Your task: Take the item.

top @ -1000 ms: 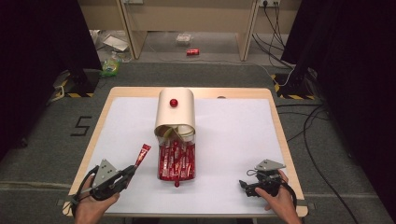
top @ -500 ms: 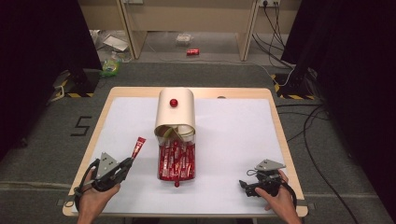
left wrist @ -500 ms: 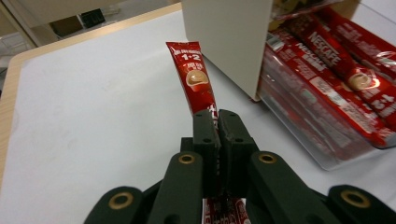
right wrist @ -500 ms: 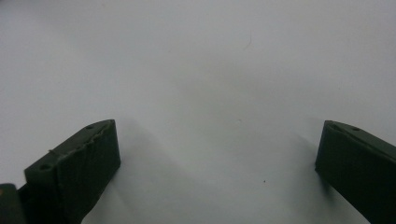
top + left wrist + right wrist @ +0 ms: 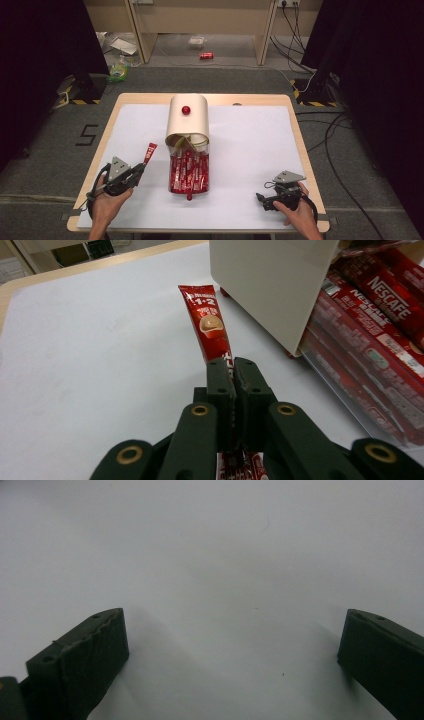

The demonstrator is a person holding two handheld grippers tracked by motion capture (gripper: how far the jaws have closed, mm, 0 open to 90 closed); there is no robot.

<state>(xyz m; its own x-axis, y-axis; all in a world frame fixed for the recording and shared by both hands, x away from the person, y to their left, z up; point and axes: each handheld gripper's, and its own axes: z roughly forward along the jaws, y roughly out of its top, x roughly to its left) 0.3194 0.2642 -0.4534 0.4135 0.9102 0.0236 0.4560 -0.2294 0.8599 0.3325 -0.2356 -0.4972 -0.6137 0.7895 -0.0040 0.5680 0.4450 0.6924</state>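
A person sits at a white-covered surface point(image 5: 250, 150) with a gripper in each hand. The left gripper point(image 5: 141, 167), at about 7 o'clock on the surface, has its jaws clenched on the lower end of a red coffee-stick sachet point(image 5: 149, 152); the sachet's free end points up and away toward 1 o'clock. In the left gripper view, the sachet point(image 5: 207, 322) rises from between the pressed-together jaws, just beside a beige dispenser box point(image 5: 270, 280). That dispenser point(image 5: 187, 120) stands at the centre, a red knob point(image 5: 186, 110) on top, with a clear tray of red sachets point(image 5: 189, 172) spilling toward 6 o'clock. The right gripper point(image 5: 263, 199) rests at 5 o'clock, well apart from everything, its jaws spread wide and released over bare white surface.
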